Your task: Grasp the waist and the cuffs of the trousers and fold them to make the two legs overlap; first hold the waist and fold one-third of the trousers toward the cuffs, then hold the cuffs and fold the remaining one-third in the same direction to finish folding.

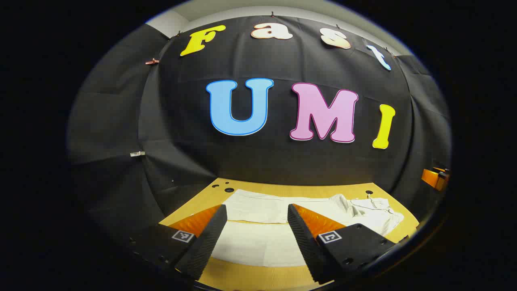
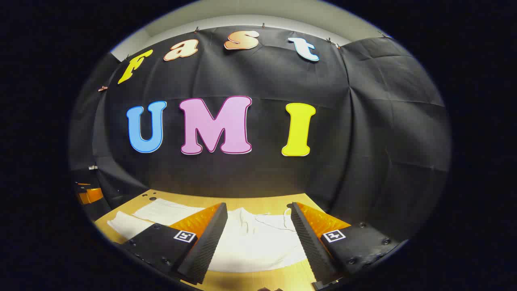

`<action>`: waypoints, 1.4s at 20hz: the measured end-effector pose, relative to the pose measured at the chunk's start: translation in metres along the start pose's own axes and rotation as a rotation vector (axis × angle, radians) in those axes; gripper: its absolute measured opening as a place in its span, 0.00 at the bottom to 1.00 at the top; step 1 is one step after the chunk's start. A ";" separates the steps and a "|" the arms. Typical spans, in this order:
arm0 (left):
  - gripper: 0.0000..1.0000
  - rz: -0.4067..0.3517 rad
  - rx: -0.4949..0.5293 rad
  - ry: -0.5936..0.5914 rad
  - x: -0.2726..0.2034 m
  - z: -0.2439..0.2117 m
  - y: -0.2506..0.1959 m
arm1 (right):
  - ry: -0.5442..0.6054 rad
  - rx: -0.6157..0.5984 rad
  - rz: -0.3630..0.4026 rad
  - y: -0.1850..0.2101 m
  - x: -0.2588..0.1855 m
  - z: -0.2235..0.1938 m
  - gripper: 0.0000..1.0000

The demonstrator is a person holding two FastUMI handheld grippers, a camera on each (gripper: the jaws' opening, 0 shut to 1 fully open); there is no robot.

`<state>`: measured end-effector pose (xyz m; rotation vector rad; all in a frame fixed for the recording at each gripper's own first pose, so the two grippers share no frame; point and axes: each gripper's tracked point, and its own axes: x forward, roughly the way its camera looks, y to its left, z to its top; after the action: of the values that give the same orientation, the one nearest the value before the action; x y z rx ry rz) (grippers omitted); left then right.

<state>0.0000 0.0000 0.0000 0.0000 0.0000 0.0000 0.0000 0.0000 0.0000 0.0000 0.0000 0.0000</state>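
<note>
White trousers [image 1: 278,210] lie spread flat on a wooden table [image 1: 250,277]. In the left gripper view the two legs run side by side toward the left and the bunched waist with a drawstring [image 1: 375,210] lies at the right. My left gripper [image 1: 255,226] hangs open above the near leg, nothing between its fingers. In the right gripper view the trousers [image 2: 258,242] show their waist end with the thin drawstring [image 2: 274,220]. My right gripper [image 2: 258,228] is open just above that waist, holding nothing.
The table [image 2: 250,281] ends at the black cloth wall on the far side. Small dark holes [image 1: 226,188] mark the table's far left corner. The other gripper's orange and black body shows at the edge of each view [image 1: 434,178] [image 2: 89,196].
</note>
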 end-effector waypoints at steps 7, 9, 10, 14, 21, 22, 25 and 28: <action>0.95 0.019 0.019 0.018 0.000 -0.005 -0.003 | 0.036 -0.056 0.013 -0.010 0.012 -0.015 0.98; 0.95 0.016 0.024 0.015 0.003 -0.004 -0.007 | 0.051 -0.072 0.024 -0.013 0.015 -0.019 0.97; 0.95 0.017 0.034 0.013 0.003 -0.006 -0.009 | 0.062 -0.076 0.030 -0.014 0.016 -0.023 0.98; 0.95 0.010 0.063 0.013 0.006 -0.006 -0.020 | 0.089 -0.072 0.035 -0.021 0.024 -0.032 0.98; 0.95 0.006 0.050 0.027 0.012 -0.010 -0.024 | 0.159 -0.122 0.067 -0.041 0.038 -0.061 0.98; 0.95 0.012 0.040 0.030 0.012 -0.012 -0.023 | 0.164 -0.153 0.069 -0.048 0.041 -0.065 0.98; 0.95 0.040 0.030 0.046 0.013 -0.018 -0.019 | 0.185 -0.265 0.093 -0.068 0.051 -0.075 0.98; 0.95 0.075 0.057 0.070 0.011 -0.031 -0.012 | 0.228 -0.435 0.135 -0.087 0.059 -0.094 0.98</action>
<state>0.0114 -0.0122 -0.0313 0.0565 0.0697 0.0749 0.0588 -0.0869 -0.0941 -0.4350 0.2280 0.1353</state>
